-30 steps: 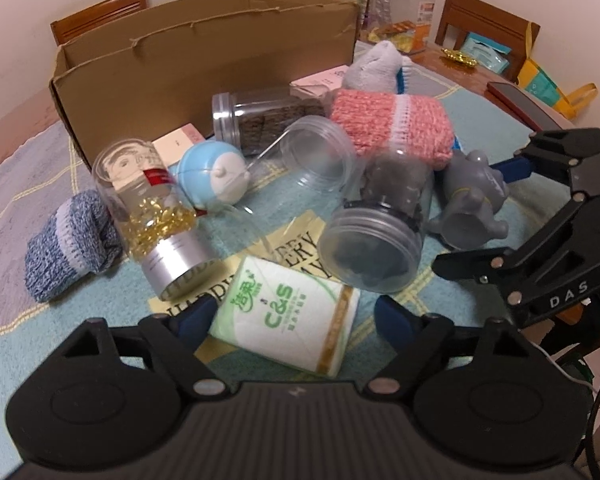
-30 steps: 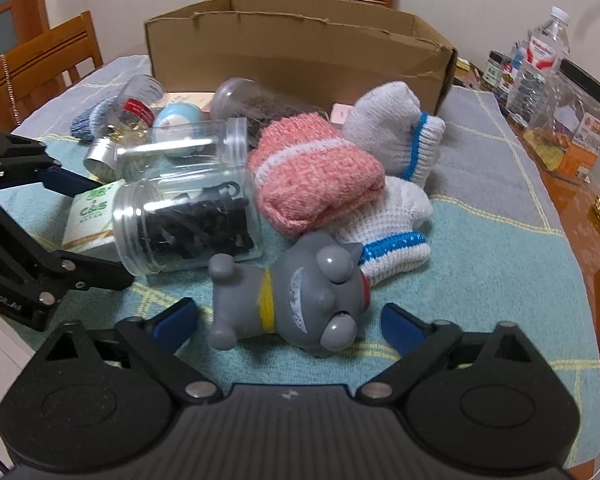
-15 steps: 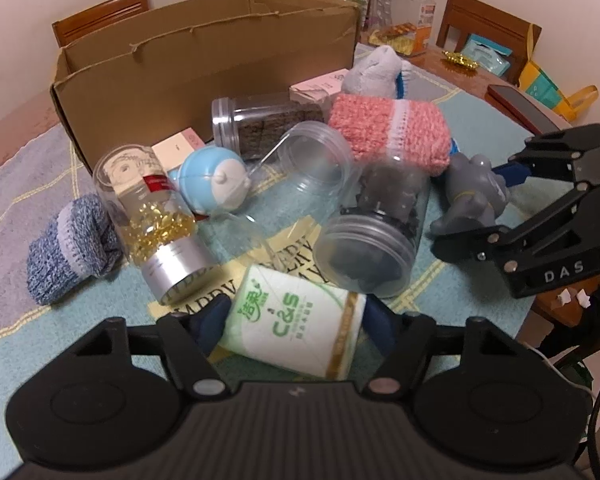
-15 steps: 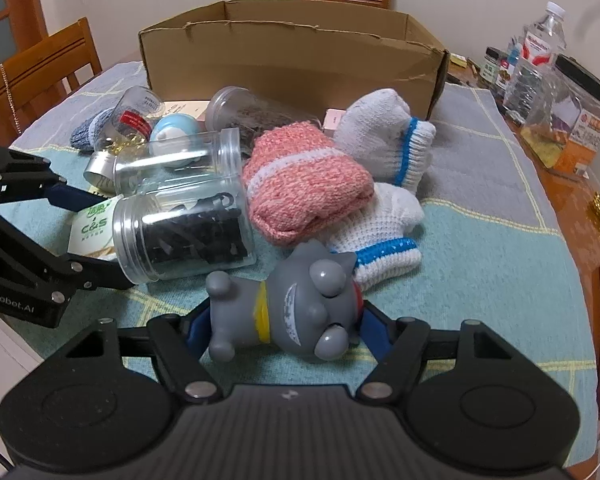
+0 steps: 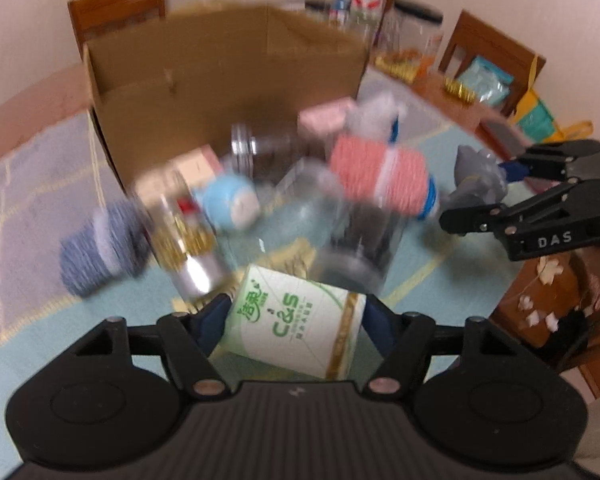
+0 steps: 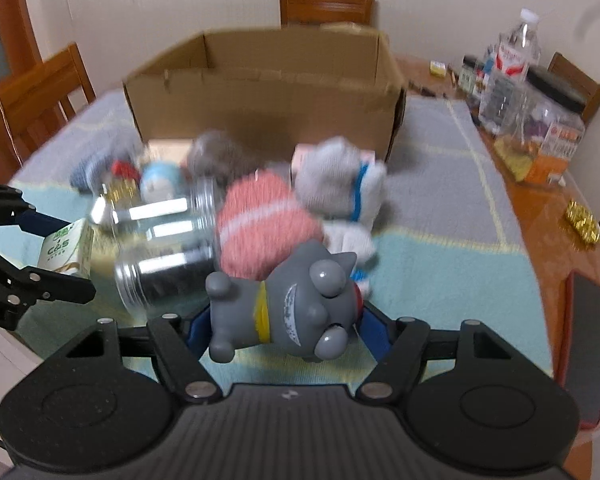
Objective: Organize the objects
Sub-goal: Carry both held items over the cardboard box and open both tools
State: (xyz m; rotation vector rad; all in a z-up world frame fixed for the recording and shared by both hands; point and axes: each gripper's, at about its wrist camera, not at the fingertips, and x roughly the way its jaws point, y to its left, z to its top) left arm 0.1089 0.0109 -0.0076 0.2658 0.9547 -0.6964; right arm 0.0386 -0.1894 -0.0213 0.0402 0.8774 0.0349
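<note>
My left gripper [image 5: 294, 318] is shut on a white and green tissue pack [image 5: 296, 326] and holds it above the cloth. My right gripper [image 6: 278, 326] is shut on a grey toy dog [image 6: 288, 312] and holds it lifted. An open cardboard box [image 5: 220, 92] stands behind the pile; it also shows in the right wrist view [image 6: 264, 92]. The right gripper with the dog shows at the right of the left wrist view [image 5: 516, 196]. The left gripper with the pack shows at the left of the right wrist view [image 6: 40, 248].
On the cloth lie a pink knitted roll [image 6: 264, 220], white gloves [image 6: 340, 176], clear jars [image 6: 168, 276], a blue round toy [image 5: 232, 200] and a blue sock [image 5: 96, 248]. Bottles and jars [image 6: 512, 76] stand at the right. Wooden chairs [image 6: 40, 96] surround the table.
Both grippers have risen with their loads: the tissue pack and the toy dog have come up off the cloth, and both views have tilted toward the box. The pile is blurred by the motion.
</note>
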